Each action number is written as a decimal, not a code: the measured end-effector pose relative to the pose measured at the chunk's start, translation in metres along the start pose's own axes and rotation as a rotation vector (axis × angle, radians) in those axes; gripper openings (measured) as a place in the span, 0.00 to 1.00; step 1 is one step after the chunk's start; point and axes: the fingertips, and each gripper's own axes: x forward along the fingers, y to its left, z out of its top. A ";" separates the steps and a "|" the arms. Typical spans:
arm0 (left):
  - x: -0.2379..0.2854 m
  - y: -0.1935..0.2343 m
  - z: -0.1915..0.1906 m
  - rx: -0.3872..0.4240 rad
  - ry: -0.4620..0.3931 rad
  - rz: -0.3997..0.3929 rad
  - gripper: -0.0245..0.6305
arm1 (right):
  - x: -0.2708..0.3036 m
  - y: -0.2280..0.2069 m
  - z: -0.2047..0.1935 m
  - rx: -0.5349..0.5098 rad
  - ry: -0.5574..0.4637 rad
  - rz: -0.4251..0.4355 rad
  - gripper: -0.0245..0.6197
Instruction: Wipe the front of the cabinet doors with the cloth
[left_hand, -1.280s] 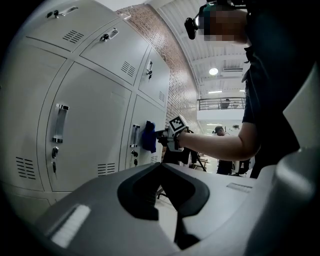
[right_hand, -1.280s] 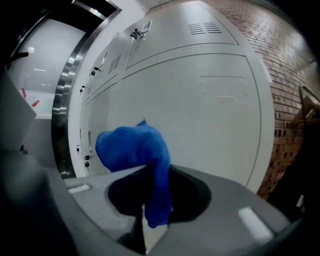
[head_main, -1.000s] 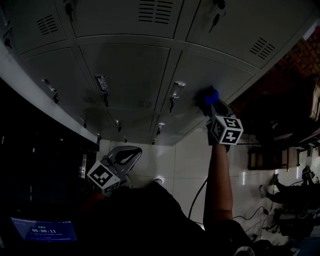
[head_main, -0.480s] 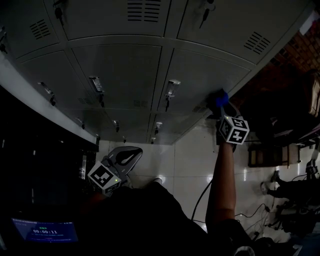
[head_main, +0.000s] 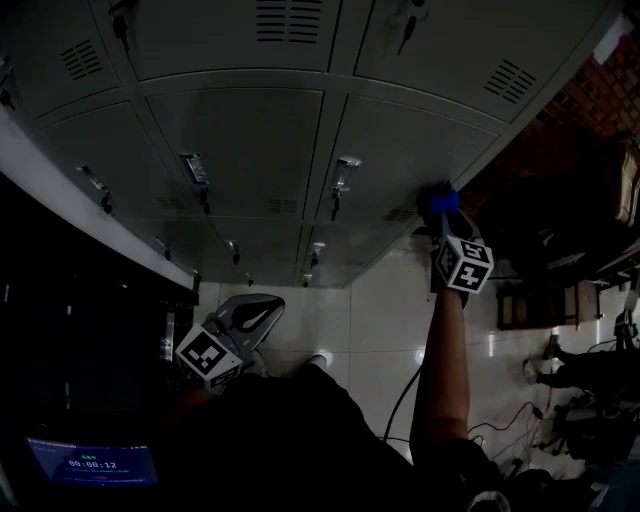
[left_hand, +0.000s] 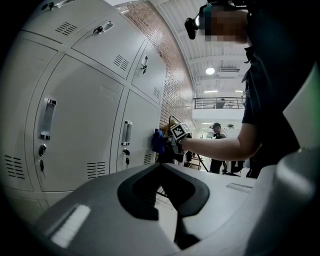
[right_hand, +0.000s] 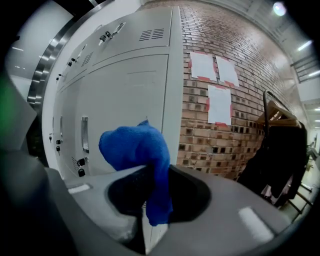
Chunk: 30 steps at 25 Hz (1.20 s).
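Observation:
Grey metal cabinet doors (head_main: 400, 150) fill the upper head view. My right gripper (head_main: 441, 216) is shut on a blue cloth (head_main: 438, 202), pressed against a door near the cabinet's right-hand edge. In the right gripper view the cloth (right_hand: 135, 150) bunches over the jaws, right in front of the door (right_hand: 125, 100). My left gripper (head_main: 268, 303) hangs low by the person's body, away from the doors, shut with nothing in it. Its own view shows the closed jaws in front and the cloth (left_hand: 158, 141) far off on the door (left_hand: 80, 130).
Handles and keys (head_main: 343, 175) stick out from the doors. Right of the cabinet stands a brick wall with paper sheets (right_hand: 217, 90) and a dark coat on a rack (right_hand: 280, 145). People (left_hand: 216, 145) stand in the background. A tiled floor (head_main: 380, 320) lies below.
My right gripper has slid the cloth to the right across the door, reaching the cabinet's right edge. The left gripper has stayed where it was.

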 end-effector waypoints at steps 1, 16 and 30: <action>-0.001 0.000 0.001 -0.001 0.000 -0.003 0.04 | -0.001 0.009 -0.002 0.000 -0.002 0.015 0.15; -0.035 0.009 -0.002 -0.015 -0.012 0.016 0.04 | 0.007 0.223 -0.052 -0.035 0.070 0.380 0.15; -0.057 0.026 -0.006 -0.019 -0.005 0.084 0.04 | 0.049 0.261 -0.069 -0.021 0.137 0.427 0.15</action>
